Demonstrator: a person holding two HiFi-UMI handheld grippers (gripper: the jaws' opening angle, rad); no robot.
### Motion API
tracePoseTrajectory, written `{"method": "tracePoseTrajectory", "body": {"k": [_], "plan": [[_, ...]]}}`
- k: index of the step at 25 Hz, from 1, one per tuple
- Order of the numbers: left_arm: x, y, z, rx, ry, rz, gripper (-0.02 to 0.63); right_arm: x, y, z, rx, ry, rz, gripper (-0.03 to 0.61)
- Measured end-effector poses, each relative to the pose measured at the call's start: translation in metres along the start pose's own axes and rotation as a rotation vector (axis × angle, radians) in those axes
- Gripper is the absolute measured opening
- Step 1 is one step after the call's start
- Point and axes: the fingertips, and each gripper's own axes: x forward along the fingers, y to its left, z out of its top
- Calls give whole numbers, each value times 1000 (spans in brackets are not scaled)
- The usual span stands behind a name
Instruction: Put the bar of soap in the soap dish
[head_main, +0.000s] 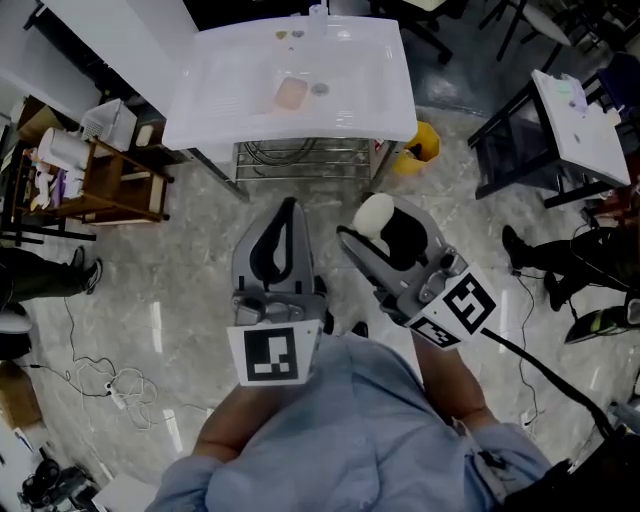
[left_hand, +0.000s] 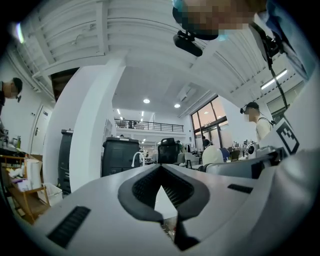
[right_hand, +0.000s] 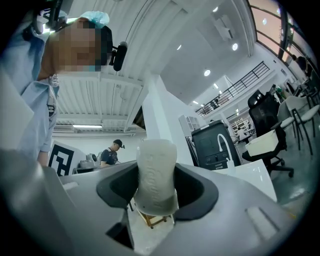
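The white bar of soap stands upright between the jaws of my right gripper, which is shut on it. In the right gripper view the soap fills the gap between the dark pads. My left gripper is beside it on the left, its jaws meeting at the tips with nothing between them; the left gripper view shows its pads closed in a V. Both grippers hang over the floor, short of the white sink. A pinkish soap dish lies in the basin.
A wire rack sits under the sink, with a yellow object at its right foot. A wooden shelf unit stands at the left, a dark stand with a white top at the right. A person's feet and floor cables are nearby.
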Motion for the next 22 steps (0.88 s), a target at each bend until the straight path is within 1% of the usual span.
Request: {"method": "tracePoseTrajectory", "body": {"k": [9, 13, 16, 22], "plan": [[31, 65, 7, -13, -33, 8, 5, 74, -11, 4, -41, 10, 19, 204], [43, 89, 6, -19, -32, 9, 5, 98, -15, 4, -50, 17, 15, 204], [51, 97, 3, -26, -26, 3, 5, 106, -20, 1, -50, 26, 7, 204], [72, 98, -1, -27, -21, -20, 5, 110, -41, 2, -45, 24, -26, 204]]}}
